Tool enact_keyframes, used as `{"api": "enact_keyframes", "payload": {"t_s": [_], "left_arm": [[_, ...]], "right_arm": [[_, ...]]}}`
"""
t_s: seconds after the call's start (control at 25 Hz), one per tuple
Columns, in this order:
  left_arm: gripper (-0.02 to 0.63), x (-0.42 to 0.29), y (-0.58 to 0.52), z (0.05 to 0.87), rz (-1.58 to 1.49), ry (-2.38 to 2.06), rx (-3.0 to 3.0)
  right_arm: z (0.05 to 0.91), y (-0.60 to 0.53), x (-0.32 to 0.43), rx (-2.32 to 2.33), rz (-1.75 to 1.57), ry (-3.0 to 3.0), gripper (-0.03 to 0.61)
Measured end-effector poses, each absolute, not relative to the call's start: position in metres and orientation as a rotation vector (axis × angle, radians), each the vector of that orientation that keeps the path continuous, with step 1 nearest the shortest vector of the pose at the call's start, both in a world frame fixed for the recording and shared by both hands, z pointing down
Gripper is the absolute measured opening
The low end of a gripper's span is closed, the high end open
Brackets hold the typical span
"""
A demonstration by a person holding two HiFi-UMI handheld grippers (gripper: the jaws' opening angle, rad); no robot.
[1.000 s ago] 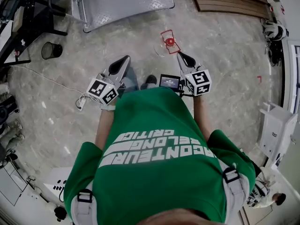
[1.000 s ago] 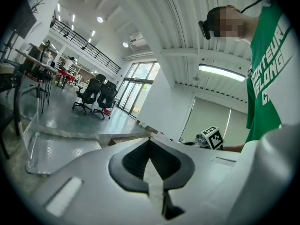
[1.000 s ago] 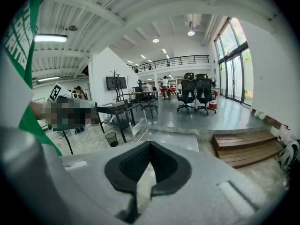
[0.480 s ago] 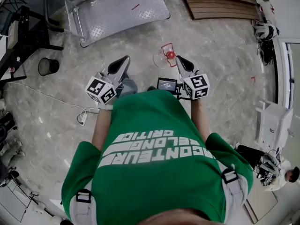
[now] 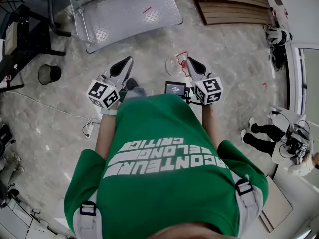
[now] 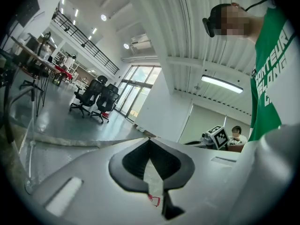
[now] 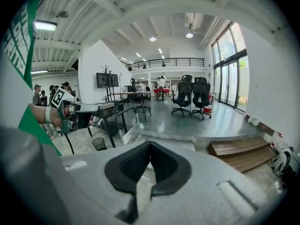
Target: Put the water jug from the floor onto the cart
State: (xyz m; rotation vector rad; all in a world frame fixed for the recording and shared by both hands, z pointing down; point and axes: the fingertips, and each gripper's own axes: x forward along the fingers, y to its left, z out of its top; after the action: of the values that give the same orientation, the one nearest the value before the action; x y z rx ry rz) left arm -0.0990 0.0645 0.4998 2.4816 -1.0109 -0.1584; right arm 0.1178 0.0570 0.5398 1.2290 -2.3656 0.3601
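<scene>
The water jug (image 5: pixel 174 64) shows as a faint clear round shape on the stone floor, inside a red marked square just ahead of me. My right gripper (image 5: pixel 189 60) hangs over its right side and covers the cap; the jaws are shut and empty. My left gripper (image 5: pixel 128 59) is level with it, a short way left of the jug, also shut and empty. The cart (image 5: pixel 130 13) is a flat diamond-plate platform with a tube handle (image 5: pixel 61 11), lying farther ahead to the left. The right gripper view shows the closed jaws (image 7: pixel 150 143) and the cart handle (image 7: pixel 120 119); the left gripper view shows closed jaws (image 6: pixel 150 139).
A black bin (image 5: pixel 49 73) stands at the left near a dark desk frame (image 5: pixel 19 31). Wooden steps (image 5: pixel 230 5) lie ahead to the right. A person (image 5: pixel 263 131) stands at the right. A cable with a power strip (image 5: pixel 88 128) crosses the floor at my left.
Both grippers have been carried forward toward the jug and cart, jaws staying shut. The jug's red cap, visible before, is now hidden behind the right gripper.
</scene>
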Motion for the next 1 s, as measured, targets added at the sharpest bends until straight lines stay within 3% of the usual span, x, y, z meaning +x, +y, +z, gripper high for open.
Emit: {"api": "enact_keyframes", "payload": {"t_s": [1.0], "left_arm": [[0.009,-0.159,0.067,0.523,-0.243,-1.036,2.414]], "right_arm": [[0.546,0.061,0.080,1.186,0.334,-2.301,-0.006]]}}
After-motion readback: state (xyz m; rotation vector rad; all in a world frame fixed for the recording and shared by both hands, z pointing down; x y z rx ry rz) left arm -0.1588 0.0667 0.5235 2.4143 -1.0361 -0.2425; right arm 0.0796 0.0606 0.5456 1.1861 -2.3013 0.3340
